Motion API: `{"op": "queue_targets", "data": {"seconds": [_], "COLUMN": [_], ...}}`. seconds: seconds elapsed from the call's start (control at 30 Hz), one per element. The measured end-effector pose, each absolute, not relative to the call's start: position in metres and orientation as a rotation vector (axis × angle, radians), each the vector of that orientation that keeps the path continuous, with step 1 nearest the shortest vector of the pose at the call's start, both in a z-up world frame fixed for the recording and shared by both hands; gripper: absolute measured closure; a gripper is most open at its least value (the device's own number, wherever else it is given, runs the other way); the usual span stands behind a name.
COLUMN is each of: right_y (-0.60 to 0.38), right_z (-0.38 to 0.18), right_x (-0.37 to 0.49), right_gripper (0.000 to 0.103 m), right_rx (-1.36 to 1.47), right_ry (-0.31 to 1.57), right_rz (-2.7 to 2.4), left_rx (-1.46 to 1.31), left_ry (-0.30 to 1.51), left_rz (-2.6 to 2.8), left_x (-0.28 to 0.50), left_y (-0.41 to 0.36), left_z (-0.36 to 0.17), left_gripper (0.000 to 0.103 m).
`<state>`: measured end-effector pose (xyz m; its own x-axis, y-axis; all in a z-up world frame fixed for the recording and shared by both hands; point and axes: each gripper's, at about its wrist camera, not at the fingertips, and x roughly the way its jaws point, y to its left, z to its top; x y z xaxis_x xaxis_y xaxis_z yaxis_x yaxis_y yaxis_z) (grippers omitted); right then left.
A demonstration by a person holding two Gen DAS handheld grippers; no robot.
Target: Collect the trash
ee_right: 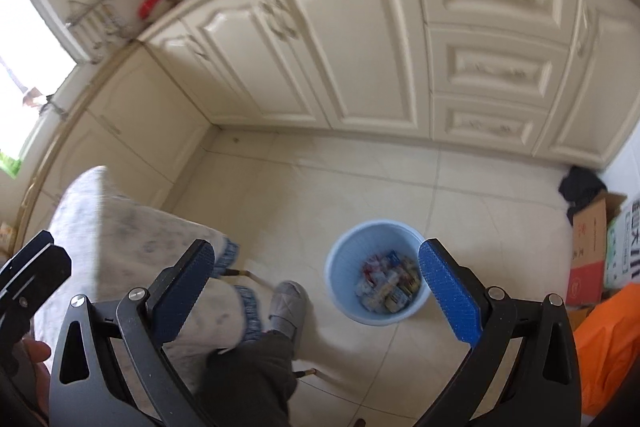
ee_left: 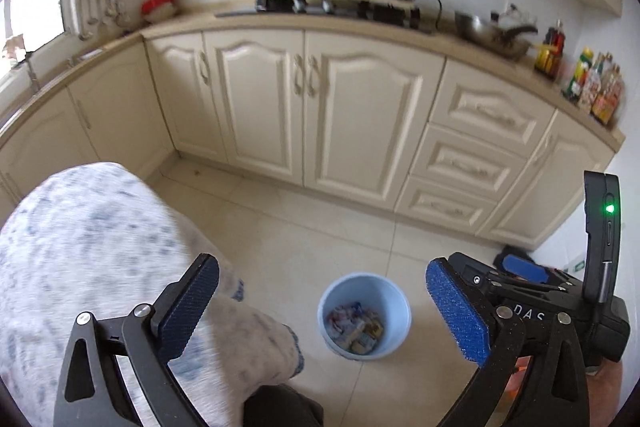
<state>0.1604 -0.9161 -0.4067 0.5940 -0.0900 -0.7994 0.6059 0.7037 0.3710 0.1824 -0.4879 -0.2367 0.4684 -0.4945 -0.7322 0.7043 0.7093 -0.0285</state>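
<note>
Upright blue bin (ee_left: 364, 315) holding wrappers (ee_left: 354, 325)

We cannot make out single pieces of the trash (ee_right: 386, 281) in the blue bin (ee_left: 362, 349) — too small and smeared. The bottles (ee_left: 596, 87) on the worktop (ee_left: 452, 41) are blurred, labels unreadable. In the right wrist view the picture's top edge cuts the worktop off — the cardboard boxes (ee_right: 600, 247) run out at right.
</note>
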Motion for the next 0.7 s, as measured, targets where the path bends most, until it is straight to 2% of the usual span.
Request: {"op": "queue_targets", "data": {"seconds": [0.33, 0.7], "right_y": [-0.813, -0.666], "right_z": [-0.296, -0.195], "right_x": [0.178, 0.202], "right_gripper": [0.0, 0.0], "right_rx": [0.549, 0.341], "right_ry": [0.688, 0.562], "right_rz": [-0.319, -0.146], "left_rx": [0.148, 0.079], "left_ry": [0.597, 0.445], "left_rz": [-0.58, -0.288], "left_x": [0.103, 0.01], "left_y": [-0.289, -0.116], "left_z": [-0.139, -0.091], "left_gripper": [0.001, 0.001]}}
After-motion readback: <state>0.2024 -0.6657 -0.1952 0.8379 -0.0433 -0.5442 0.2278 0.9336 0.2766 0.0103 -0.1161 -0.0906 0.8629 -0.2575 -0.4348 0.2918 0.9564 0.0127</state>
